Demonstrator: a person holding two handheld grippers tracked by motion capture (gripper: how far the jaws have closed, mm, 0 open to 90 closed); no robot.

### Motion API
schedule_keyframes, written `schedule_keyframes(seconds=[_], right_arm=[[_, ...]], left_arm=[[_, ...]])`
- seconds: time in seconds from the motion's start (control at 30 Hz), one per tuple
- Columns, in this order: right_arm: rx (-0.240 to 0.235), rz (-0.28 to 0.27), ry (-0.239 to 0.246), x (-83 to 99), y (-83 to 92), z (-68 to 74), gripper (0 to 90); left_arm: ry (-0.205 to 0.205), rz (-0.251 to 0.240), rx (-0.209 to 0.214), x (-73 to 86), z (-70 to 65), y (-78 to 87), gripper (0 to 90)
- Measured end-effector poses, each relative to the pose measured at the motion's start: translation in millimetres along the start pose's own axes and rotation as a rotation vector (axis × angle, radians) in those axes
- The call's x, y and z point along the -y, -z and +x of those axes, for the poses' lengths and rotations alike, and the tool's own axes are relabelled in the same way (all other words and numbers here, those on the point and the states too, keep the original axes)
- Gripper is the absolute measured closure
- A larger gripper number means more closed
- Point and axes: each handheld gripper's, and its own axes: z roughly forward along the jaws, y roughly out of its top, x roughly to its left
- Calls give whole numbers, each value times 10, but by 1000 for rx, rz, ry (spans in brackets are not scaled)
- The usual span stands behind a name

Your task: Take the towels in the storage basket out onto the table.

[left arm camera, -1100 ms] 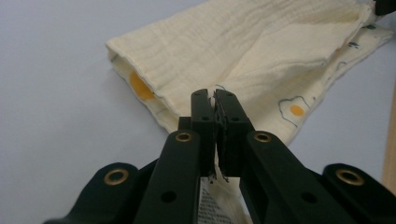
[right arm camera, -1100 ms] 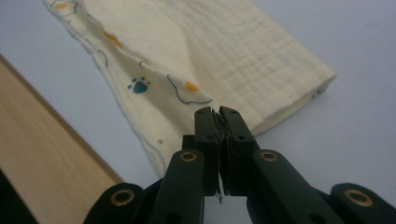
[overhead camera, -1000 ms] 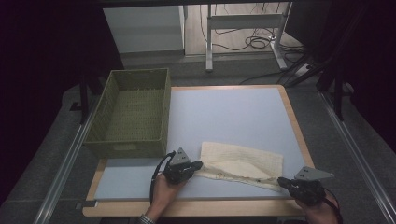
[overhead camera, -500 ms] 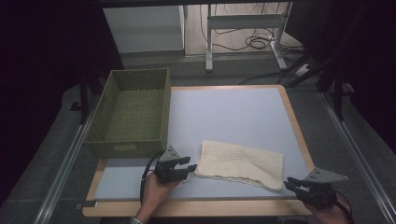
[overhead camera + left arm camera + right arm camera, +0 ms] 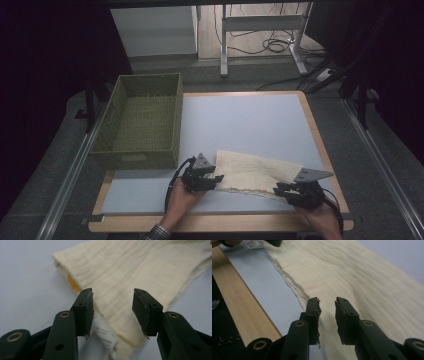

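A cream, ribbed knit cloth (image 5: 257,172) lay folded flat on the pale blue worktop (image 5: 245,122), toward the 5 o'clock part of the high view, its long shape running from the left gripper (image 5: 216,178) to the right gripper (image 5: 279,189). In the left gripper view the cloth (image 5: 140,272) showed fine parallel ridges, a doubled edge with a strip of orange-yellow peeking out at 9 o'clock of the fold, and a white printed label under the near corner. The left gripper (image 5: 112,312) had just been opening; its jaws stood spread with the cloth's corner lying loose between them, the pads clear of it. In the right gripper view the cloth (image 5: 367,282) stretched away toward 12 o'clock, with a thin layered hem along its 9 o'clock side near the worktop's wooden border (image 5: 242,315). The right gripper (image 5: 327,315) had also just been opening, its jaws parted by a narrow gap over the cloth's edge, not pinching it. A green woven basket (image 5: 142,122) stood at 10 o'clock, well apart from the cloth
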Motion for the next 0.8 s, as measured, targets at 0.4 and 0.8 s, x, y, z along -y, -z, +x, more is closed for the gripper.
schedule_keyframes(seconds=[0.4, 0.8], right_arm=[[30, 69, 127, -147, -353, 204, 894], [-28, 58, 91, -55, -267, 236, 810]], left_arm=[[0, 20, -54, 29, 88, -44, 496], [12, 28, -66, -26, 110, -42, 468]])
